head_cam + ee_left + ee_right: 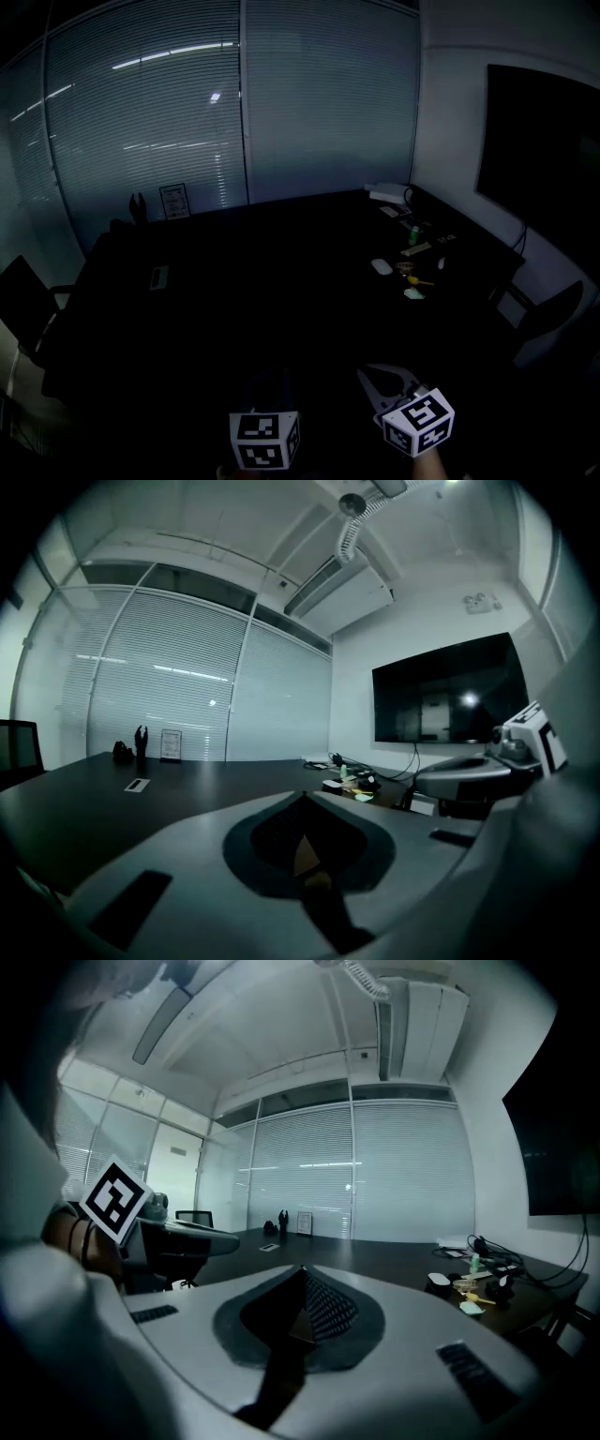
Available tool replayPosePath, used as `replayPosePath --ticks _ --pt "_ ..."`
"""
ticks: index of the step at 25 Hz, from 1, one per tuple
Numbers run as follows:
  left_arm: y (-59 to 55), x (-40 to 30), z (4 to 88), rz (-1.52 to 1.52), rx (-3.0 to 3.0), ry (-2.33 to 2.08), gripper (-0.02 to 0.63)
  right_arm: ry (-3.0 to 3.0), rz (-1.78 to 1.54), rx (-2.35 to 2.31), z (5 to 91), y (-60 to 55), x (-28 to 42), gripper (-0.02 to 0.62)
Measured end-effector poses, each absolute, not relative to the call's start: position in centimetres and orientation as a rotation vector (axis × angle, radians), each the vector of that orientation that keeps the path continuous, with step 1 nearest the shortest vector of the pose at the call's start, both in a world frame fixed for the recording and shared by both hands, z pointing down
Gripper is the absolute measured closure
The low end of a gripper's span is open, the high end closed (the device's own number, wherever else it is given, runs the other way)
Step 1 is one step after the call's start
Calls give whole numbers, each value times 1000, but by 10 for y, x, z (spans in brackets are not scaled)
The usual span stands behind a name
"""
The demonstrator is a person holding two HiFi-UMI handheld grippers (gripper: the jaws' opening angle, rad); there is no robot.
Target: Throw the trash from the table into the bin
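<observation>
Head view: the trash (413,292) lies at two o'clock on the table (234,281), well apart from both grippers; no bin shows.
Left gripper view: the left gripper (302,797) has its jaws together, empty.
Right gripper view: the right gripper (302,1274) is likewise closed and empty. In this gloom it could pick up the mouse (438,1279) instead.

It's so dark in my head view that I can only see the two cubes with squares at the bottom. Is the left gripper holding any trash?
Observer: No. In the left gripper view, the left gripper has its jaws together with nothing between them.
Operator: And the other one?
Observer: The right gripper is shut and empty too, as its own view shows.
Operator: What are they pointing at?
Observer: Both point across the table toward the blinds.
</observation>
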State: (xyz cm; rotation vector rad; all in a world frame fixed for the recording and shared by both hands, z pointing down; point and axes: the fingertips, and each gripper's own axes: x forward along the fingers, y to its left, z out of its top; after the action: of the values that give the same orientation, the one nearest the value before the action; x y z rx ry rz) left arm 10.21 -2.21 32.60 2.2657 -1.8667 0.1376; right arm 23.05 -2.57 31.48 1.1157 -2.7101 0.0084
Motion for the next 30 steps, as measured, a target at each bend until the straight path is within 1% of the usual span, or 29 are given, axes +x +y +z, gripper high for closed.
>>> replayPosePath --ticks 9,18,24,30 --pt "-17 81 325 134 2231 -1905 606 -2726 21 1073 317 -26 212 588" --pt "-8 44 330 209 2175 -1932 606 -2750 82 1029 322 -26 186 588" --pt "-18 -3 331 204 2147 -1980 606 -2778 66 983 319 -40 143 588" --pt "-50 -61 343 206 2113 -1979 606 -2772 56 922 325 -73 79 588"
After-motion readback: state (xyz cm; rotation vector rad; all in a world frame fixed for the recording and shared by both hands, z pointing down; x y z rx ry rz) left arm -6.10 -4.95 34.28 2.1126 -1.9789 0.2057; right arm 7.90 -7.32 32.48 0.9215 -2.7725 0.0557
